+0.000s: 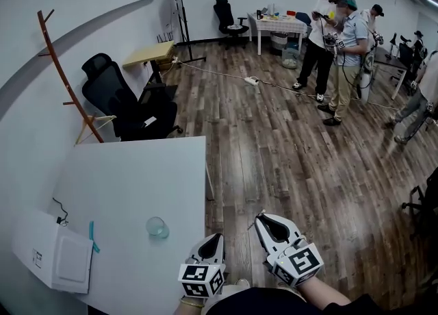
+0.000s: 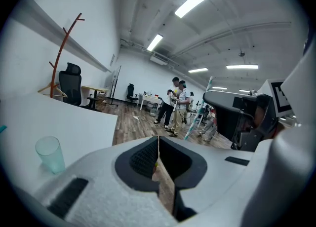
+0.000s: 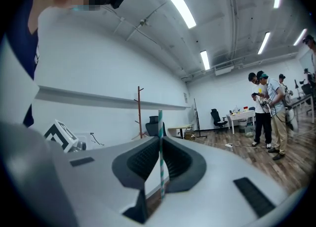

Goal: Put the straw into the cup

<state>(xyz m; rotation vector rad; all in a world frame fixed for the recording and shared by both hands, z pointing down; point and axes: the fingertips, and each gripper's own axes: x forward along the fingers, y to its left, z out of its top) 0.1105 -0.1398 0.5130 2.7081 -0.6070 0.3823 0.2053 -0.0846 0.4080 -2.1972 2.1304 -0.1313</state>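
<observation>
Right hand-held gripper (image 3: 159, 141) pinches the striped straw (image 3: 160, 122), its long axis upright; left hand-held gripper (image 2: 158, 144) closed, empty.

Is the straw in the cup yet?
Not yet. Done: the striped straw is pinched in the right hand-held gripper. In hand: that gripper holds it beside the table, away from the cup. Left: get the straw over the empty cup and lower it in.
</observation>
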